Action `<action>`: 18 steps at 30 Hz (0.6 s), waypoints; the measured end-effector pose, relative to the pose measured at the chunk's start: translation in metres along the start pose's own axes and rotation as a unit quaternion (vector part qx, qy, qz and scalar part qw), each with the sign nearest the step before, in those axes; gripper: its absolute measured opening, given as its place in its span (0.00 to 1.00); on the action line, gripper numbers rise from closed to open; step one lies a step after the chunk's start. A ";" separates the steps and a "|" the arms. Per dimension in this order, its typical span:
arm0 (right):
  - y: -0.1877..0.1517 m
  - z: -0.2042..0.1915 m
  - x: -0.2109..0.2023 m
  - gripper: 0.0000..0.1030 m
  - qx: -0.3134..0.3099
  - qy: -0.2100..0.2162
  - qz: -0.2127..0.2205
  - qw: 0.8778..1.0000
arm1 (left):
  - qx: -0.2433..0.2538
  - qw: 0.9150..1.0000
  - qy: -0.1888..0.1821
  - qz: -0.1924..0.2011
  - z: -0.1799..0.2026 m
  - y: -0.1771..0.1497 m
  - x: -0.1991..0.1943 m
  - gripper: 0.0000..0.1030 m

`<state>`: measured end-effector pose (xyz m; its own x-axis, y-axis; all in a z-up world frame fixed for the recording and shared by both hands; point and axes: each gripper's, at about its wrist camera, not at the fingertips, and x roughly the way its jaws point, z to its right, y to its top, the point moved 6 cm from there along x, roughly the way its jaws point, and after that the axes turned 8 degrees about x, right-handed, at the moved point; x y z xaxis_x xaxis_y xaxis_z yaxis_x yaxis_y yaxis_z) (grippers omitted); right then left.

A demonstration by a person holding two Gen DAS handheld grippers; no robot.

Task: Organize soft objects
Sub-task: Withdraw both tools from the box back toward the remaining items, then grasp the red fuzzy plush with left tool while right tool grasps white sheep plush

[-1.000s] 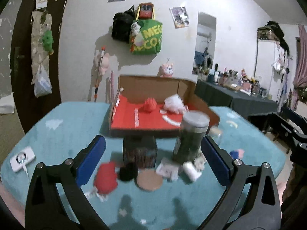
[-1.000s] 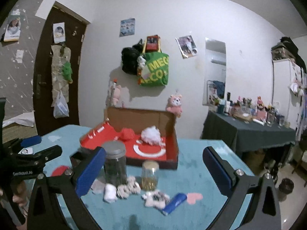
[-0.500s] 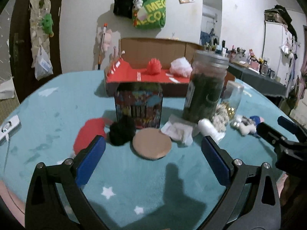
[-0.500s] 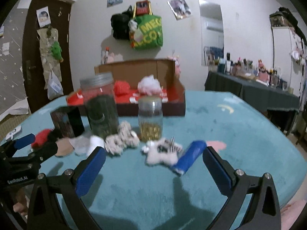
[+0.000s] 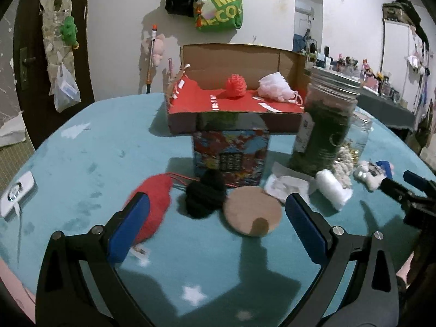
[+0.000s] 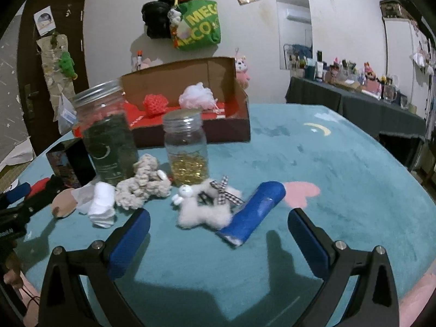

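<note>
Both pairs of blue-padded fingers stand spread wide with nothing between them: the left gripper (image 5: 218,226) hovers low over the table, and the right gripper (image 6: 219,238) does the same farther to the right.

A white-walled room surrounds a round table covered in teal cloth (image 6: 340,169) printed with stars, a moon and a pink heart. A dark door (image 5: 30,62) stands at 9 o'clock and a green tote bag (image 5: 219,8) hangs on the wall at 12.

At 12 o'clock on the table sits an open cardboard box (image 5: 239,57) with a red lining; a red pom-pom (image 5: 235,85) and a white mesh puff (image 5: 275,88) lie inside.

Nearer, in the left view, a red knitted piece (image 5: 155,204) lies at 10 o'clock, touching a black fuzzy ball (image 5: 205,197), with a tan round pad (image 5: 252,214) just beside that.

In the right view a beige woolly toy (image 6: 141,186) leans against a dark jar (image 6: 107,135), and a white plush with a checked bow (image 6: 204,207) lies at 12 beside a blue tube (image 6: 254,209).
</note>
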<state>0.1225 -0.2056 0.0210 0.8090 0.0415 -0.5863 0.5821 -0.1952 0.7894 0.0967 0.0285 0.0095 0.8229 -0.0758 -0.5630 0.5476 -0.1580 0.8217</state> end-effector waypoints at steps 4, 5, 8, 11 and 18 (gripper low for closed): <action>0.008 0.007 0.006 1.00 0.003 0.008 -0.025 1.000 | 0.007 1.000 0.005 -0.022 -0.017 0.005 0.003 0.98; 0.011 0.007 0.008 1.00 0.003 0.012 -0.032 0.999 | 0.006 1.000 0.003 -0.030 -0.022 0.005 0.004 0.98; 0.017 0.005 0.012 1.00 -0.006 0.019 -0.045 0.999 | -0.003 0.999 -0.011 -0.053 -0.036 0.007 0.010 0.98; 0.020 -0.001 0.018 1.00 -0.029 0.019 -0.055 0.998 | -0.007 0.997 -0.019 -0.068 -0.048 0.010 0.017 0.98; 0.020 -0.014 0.028 1.00 -0.060 0.031 -0.082 0.994 | 0.014 0.995 -0.049 -0.086 -0.042 0.016 0.029 0.97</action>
<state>0.1581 -0.1946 0.0223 0.7038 0.1234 -0.6996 0.7091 -0.0620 0.7024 0.1355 0.0648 0.0106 0.6982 -0.1402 -0.7020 0.6735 -0.2039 0.7105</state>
